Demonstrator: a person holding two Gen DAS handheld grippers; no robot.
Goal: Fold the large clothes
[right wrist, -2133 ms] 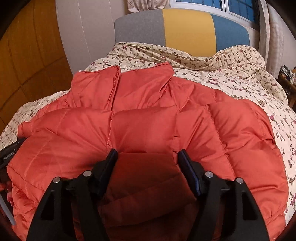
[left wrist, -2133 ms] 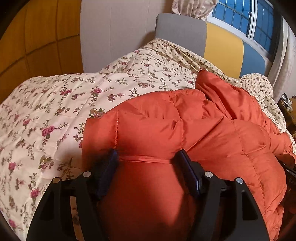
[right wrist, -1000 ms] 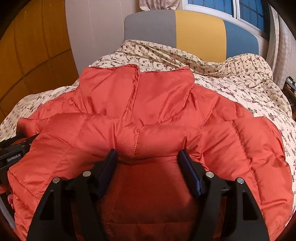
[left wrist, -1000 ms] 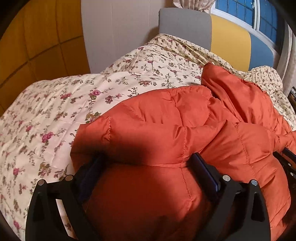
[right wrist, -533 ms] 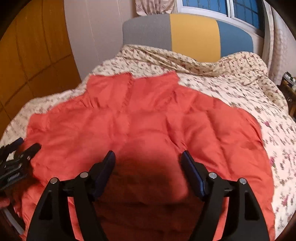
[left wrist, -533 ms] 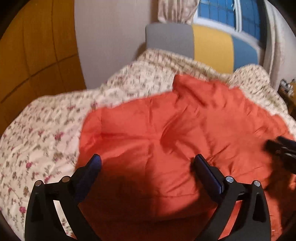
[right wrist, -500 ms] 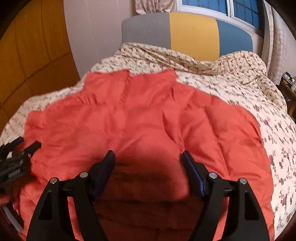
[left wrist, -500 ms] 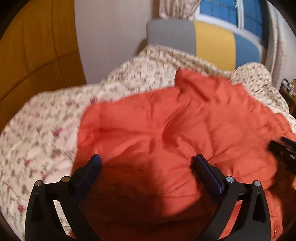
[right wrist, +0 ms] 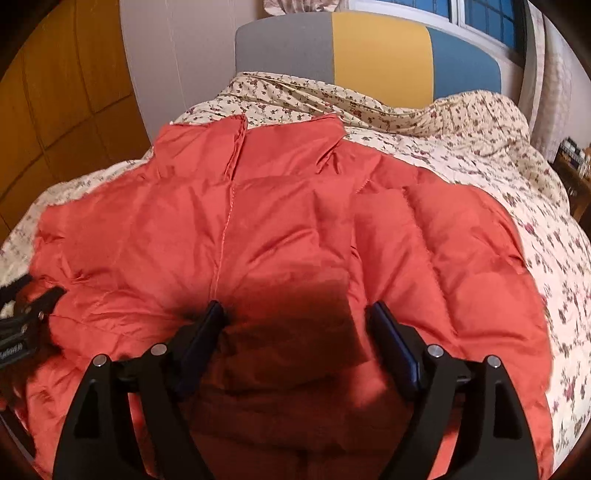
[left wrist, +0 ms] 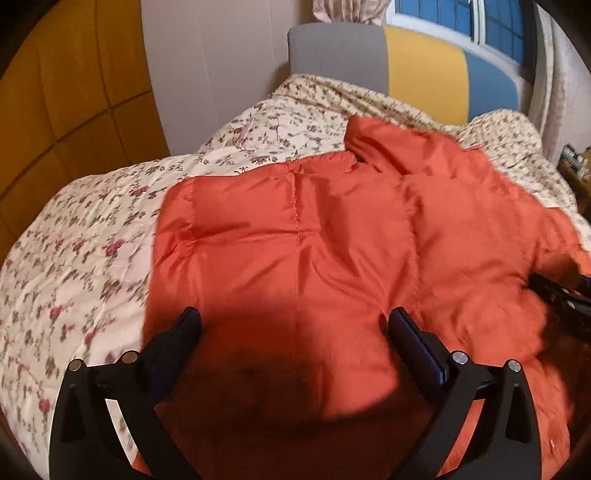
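An orange puffer jacket (right wrist: 288, 229) lies spread on the bed (right wrist: 480, 155), on a floral cover (left wrist: 85, 236), collar (right wrist: 251, 147) toward the headboard (right wrist: 369, 55). The headboard has 3 panels: grey, yellow, blue. A window (left wrist: 461, 18) is above it, and a wood wall (left wrist: 55, 81) is on the left.

Left gripper (left wrist: 293, 325): jaws wide open, w/ nothing pressed between them. Its 2 fingers (left wrist: 181, 332) hang over the left part of the jacket, near the jacket's edge. The padding lies under the gap, but the pads do not pinch it. A dark shadow falls on the cloth between the fingers.

Right gripper (right wrist: 293, 317): jaws are opening, approx. over the middle of the jacket. The cloth bulges up between the 2 fingers (right wrist: 391, 332). The left pad is close to the cloth beside a seam; I cannot tell if it touches. The right pad looks free of it.

Each gripper shows at the edge of the other view: the right one at the right edge in the left wrist view, the left one at the left edge in the right wrist view, both resting low by the jacket.
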